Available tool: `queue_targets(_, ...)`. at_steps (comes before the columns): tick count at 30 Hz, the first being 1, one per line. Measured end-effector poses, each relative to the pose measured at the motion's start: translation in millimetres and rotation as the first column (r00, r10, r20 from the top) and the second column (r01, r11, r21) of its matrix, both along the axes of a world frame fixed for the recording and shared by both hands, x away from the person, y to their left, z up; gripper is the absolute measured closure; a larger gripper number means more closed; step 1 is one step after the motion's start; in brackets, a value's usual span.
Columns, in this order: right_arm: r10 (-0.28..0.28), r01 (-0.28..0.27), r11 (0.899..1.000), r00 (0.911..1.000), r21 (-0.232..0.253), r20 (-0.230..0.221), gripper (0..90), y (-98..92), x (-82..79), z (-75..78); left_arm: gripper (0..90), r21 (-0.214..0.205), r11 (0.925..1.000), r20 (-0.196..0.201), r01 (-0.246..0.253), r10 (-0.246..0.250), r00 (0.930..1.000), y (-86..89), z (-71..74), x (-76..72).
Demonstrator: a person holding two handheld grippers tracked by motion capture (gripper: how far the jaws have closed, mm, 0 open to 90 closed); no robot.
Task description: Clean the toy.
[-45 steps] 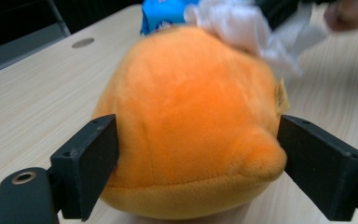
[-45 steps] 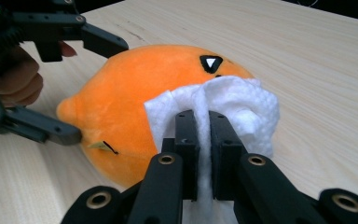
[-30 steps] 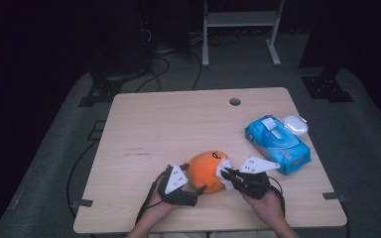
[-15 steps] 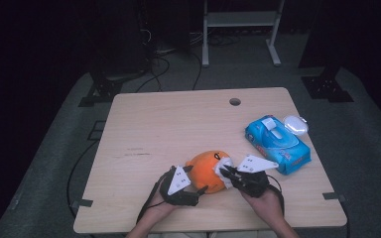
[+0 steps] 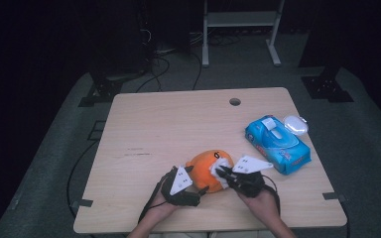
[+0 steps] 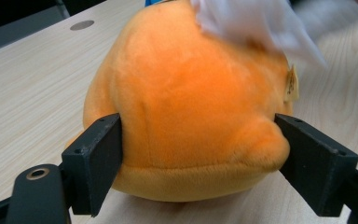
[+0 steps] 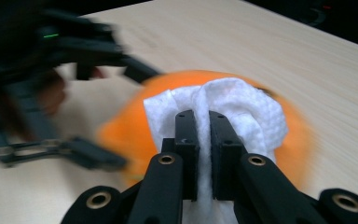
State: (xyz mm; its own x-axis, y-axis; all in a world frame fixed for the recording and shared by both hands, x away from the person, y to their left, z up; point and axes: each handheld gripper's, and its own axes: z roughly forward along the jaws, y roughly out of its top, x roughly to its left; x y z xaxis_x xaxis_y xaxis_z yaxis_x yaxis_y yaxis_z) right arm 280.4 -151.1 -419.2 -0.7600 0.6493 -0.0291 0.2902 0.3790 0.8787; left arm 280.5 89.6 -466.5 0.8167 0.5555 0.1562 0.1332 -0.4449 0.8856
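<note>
The orange plush toy [image 5: 206, 166] sits on the table [image 5: 178, 129] near its front edge, between your two hands. Your left gripper [image 5: 198, 188] has just been closing its jaws on the toy's lower flanks, and in the left gripper view both pads press into the plush [image 6: 191, 116], one on each side. Your right gripper [image 5: 222, 173] has its jaws pinched tight on a white wipe [image 7: 233, 107], which lies against the top of the toy on the side away from your left hand. To the right of the toy, a little farther back, lies a blue pack of wipes [image 5: 278, 144] with its clear lid [image 5: 295, 124] open behind it. Beyond the toy, near the far edge, the table has a round hole [image 5: 234, 101].
</note>
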Motion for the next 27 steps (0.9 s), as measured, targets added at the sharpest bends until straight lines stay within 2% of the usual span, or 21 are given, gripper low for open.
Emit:
queue_targets(1, -0.041, 0.042, 0.999, 0.9988, 0.020, -0.025, 82.8, -14.5, 6.5, -2.0, 18.5, -0.003, 1.0000, -0.002, 0.004, -0.004, 1.0000, 0.1, 0.3, 0.4)
queue_targets(2, -0.050, 0.051, 0.998, 0.9981, 0.032, -0.037, 82.8, -19.3, 8.2, -3.8, 18.4, -0.004, 1.0000, -0.002, 0.008, -0.008, 1.0000, 0.8, 2.1, 0.9)
queue_targets(3, -0.050, 0.051, 0.998, 0.9981, 0.032, -0.037, 82.8, -19.3, 8.2, -3.8, 18.4, -0.028, 0.9995, 0.000, 0.017, -0.017, 0.9999, 2.3, 5.0, 1.5)
queue_targets(5, -0.053, 0.054, 0.998, 0.9979, 0.028, -0.037, 82.8, -19.4, 5.9, -6.3, 18.3, -0.108, 0.9940, -0.001, 0.014, -0.014, 0.9999, 7.4, 12.0, 3.6)
queue_targets(6, -0.035, 0.036, 0.999, 0.9986, 0.026, -0.039, 82.8, -16.5, 3.4, -6.6, 18.5, -0.148, 0.9890, 0.002, -0.005, 0.005, 1.0000, 9.5, 14.8, 4.9)
queue_targets(7, 0.026, -0.024, 0.999, 0.9981, 0.044, -0.055, 82.7, -7.1, -2.9, -7.5, 20.7, -0.161, 0.9867, -0.006, -0.021, 0.020, 0.9998, 11.0, 16.7, 6.5)
queue_targets(8, 0.051, -0.048, 0.998, 0.9968, 0.047, -0.061, 82.7, -1.6, -6.2, -7.5, 21.5, -0.157, 0.9873, -0.012, -0.025, 0.024, 0.9996, 11.5, 16.3, 7.6)
queue_targets(9, 0.051, -0.048, 0.998, 0.9968, 0.047, -0.061, 82.7, -1.6, -6.2, -7.5, 21.5, -0.138, 0.9901, -0.019, -0.022, 0.020, 0.9996, 11.6, 13.7, 8.5)
queue_targets(10, 0.069, -0.069, 0.997, 0.9967, 0.020, -0.043, 82.7, 5.6, -9.8, -5.0, 23.4, -0.131, 0.9912, -0.039, -0.019, 0.014, 0.9991, 11.8, 10.0, 9.3)
queue_targets(12, 0.063, -0.063, 0.998, 0.9973, 0.017, -0.038, 82.7, 4.7, -9.4, -3.1, 23.9, -0.163, 0.9862, -0.082, -0.025, 0.012, 0.9966, 14.4, 6.4, 12.6)
queue_targets(13, 0.047, -0.046, 0.998, 0.9980, 0.035, -0.043, 82.7, -0.9, -6.2, -1.4, 25.1, -0.162, 0.9863, -0.089, -0.028, 0.014, 0.9960, 14.7, 7.0, 13.6)
queue_targets(16, -0.018, 0.023, 0.997, 0.9979, 0.074, -0.063, 82.7, -22.7, 4.6, -1.6, 25.5, -0.148, 0.9888, -0.077, -0.021, 0.010, 0.9970, 13.5, 6.2, 13.1)
queue_targets(18, -0.063, 0.069, 0.995, 0.9949, 0.076, -0.078, 82.6, -36.1, 9.8, -4.6, 25.6, -0.140, 0.9900, -0.072, -0.015, 0.005, 0.9974, 13.1, 6.0, 12.3)
queue_targets(20, -0.067, 0.073, 0.994, 0.9941, 0.081, -0.085, 82.7, -38.1, 10.5, -5.6, 25.6, -0.139, 0.9903, -0.069, -0.013, 0.004, 0.9976, 12.8, 5.9, 12.3)
queue_targets(22, -0.059, 0.065, 0.995, 0.9951, 0.075, -0.080, 82.6, -34.2, 8.2, -5.4, 25.8, -0.126, 0.9920, -0.061, -0.010, 0.002, 0.9982, 11.2, 5.8, 11.8)
queue_targets(24, -0.029, 0.033, 0.997, 0.9979, 0.068, -0.058, 82.5, -21.8, 2.0, -2.3, 26.0, -0.104, 0.9945, -0.045, -0.008, 0.003, 0.9990, 9.4, 6.0, 9.8)
queue_targets(27, -0.022, 0.027, 0.997, 0.9980, 0.072, -0.059, 82.5, -21.9, 2.7, 0.2, 27.7, -0.087, 0.9962, -0.029, 0.004, -0.007, 0.9996, 8.6, 6.7, 6.8)
